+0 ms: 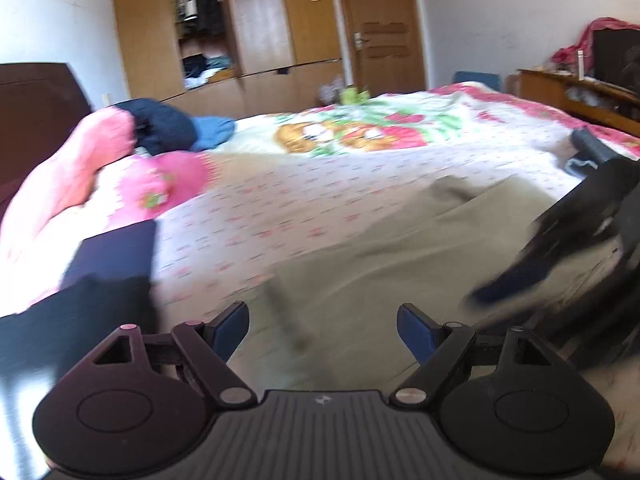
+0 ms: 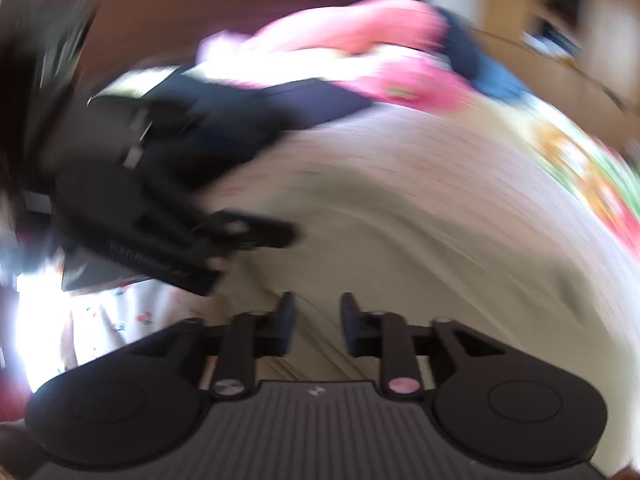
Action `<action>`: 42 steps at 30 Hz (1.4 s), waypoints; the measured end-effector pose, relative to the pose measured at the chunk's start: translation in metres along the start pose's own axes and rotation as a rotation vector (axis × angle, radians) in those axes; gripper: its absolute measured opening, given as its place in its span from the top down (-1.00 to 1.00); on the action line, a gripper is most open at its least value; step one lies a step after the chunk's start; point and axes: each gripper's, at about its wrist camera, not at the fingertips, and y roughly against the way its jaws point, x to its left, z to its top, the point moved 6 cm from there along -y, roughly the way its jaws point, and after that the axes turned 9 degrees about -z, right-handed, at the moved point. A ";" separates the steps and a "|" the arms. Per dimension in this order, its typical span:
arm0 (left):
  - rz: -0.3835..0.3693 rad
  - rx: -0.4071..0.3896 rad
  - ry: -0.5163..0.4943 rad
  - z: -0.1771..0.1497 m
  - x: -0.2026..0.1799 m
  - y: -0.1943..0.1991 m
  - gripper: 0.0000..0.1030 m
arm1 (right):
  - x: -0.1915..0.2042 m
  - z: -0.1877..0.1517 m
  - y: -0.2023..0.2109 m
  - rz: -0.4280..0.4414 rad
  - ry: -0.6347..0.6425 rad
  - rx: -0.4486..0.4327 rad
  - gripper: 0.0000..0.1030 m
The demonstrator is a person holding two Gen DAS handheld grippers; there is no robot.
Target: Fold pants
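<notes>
Olive-khaki pants (image 1: pixel 400 248) lie spread on the bed's floral sheet (image 1: pixel 280 208); they also show in the right wrist view (image 2: pixel 400 248), blurred. My left gripper (image 1: pixel 323 330) is wide open just above the pants, holding nothing. My right gripper (image 2: pixel 317 322) hovers over the pants with its jaws partly open and a narrow gap between them, nothing in it. The right gripper appears as a dark blurred shape at the right of the left wrist view (image 1: pixel 560 248). The left gripper appears at the left of the right wrist view (image 2: pixel 168 232).
A pink quilt (image 1: pixel 80 168) and dark blue clothes (image 1: pixel 164 124) are piled at the bed's head. A folded dark garment (image 1: pixel 112 256) lies at the left. A wooden wardrobe (image 1: pixel 260 20), door (image 1: pixel 380 28) and side cabinet (image 1: pixel 580 92) stand beyond.
</notes>
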 end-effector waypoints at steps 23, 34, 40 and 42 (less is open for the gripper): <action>-0.308 0.219 -0.105 0.025 -0.153 -0.122 -0.83 | -0.250 -0.128 0.018 0.319 -1.183 -0.094 0.94; -0.534 0.079 -0.070 0.060 -0.225 -0.127 -0.84 | -0.295 -0.117 0.088 0.057 -1.124 -0.087 0.94; -0.350 0.050 -0.009 0.042 -0.125 -0.065 -0.85 | -0.220 -0.008 0.075 0.063 -0.842 -0.057 0.93; -0.292 0.030 0.044 0.032 -0.093 -0.042 -0.86 | -0.174 0.034 0.053 0.089 -0.703 -0.054 0.93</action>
